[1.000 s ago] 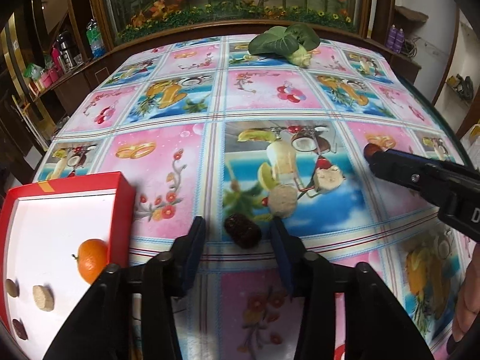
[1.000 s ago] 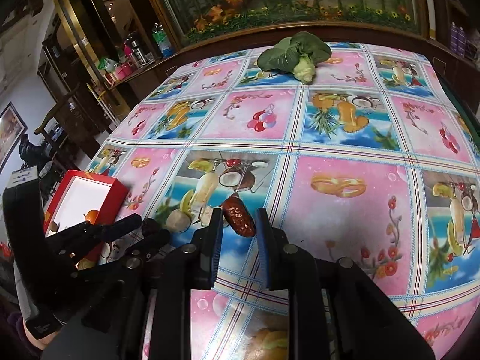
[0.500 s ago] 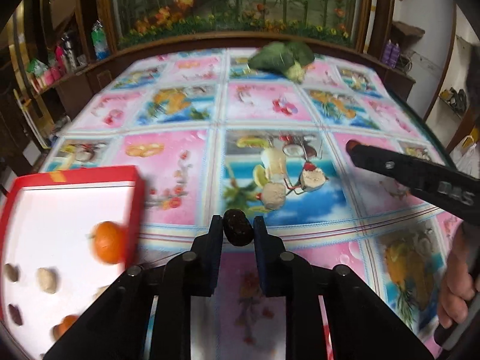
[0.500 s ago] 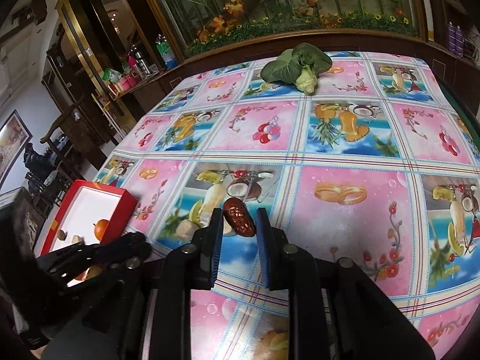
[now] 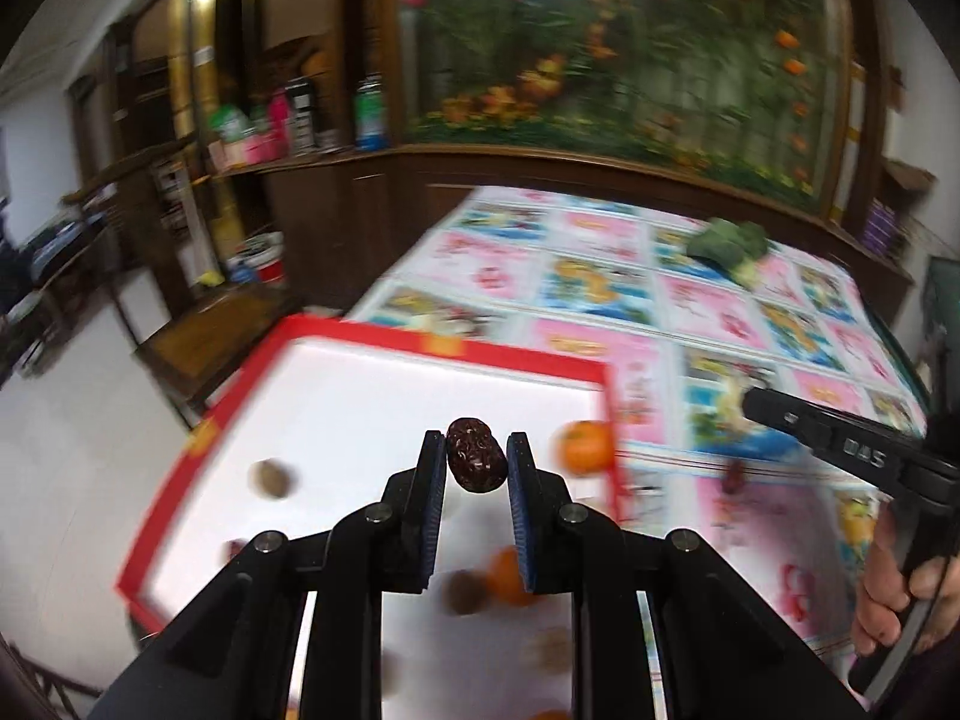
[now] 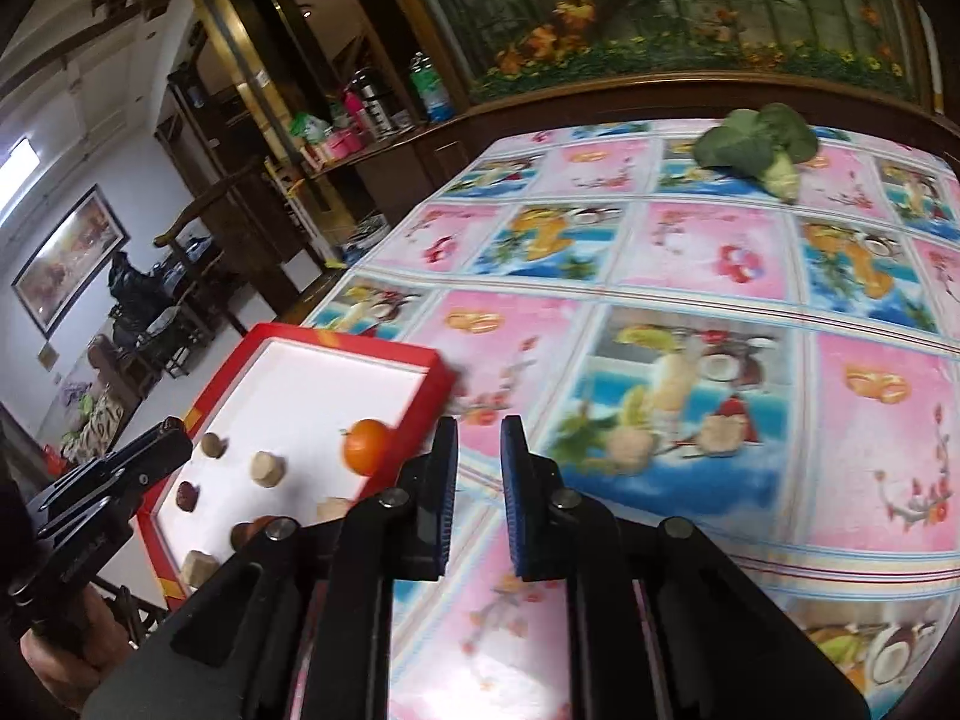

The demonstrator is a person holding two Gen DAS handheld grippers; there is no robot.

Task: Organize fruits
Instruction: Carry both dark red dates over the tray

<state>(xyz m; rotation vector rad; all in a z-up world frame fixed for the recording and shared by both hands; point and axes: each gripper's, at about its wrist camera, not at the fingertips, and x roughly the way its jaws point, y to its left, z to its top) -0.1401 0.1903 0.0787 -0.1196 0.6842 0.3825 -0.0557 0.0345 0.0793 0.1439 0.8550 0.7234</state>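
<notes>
The jaws of the left gripper (image 5: 477,463) pinch a dark date (image 5: 475,454) at frame centre, over the red box (image 5: 516,356) with its orange (image 5: 585,447). The right gripper (image 6: 480,441) has jaws slightly parted, holding nothing, above the counter (image 6: 708,252).

we look from the left wrist forward along the left gripper (image 5: 477,471), from above and close over the red box (image 5: 384,345), facing the far cabinet. the picture is blurred. from the right wrist we look along the right gripper (image 6: 480,456), low and near over the tablecloth (image 6: 708,324), with the box at our left. both views share the box, the orange (image 6: 364,446), the green vegetable (image 5: 729,246) at the far side, and each one shows the other gripper at its edge.
</notes>
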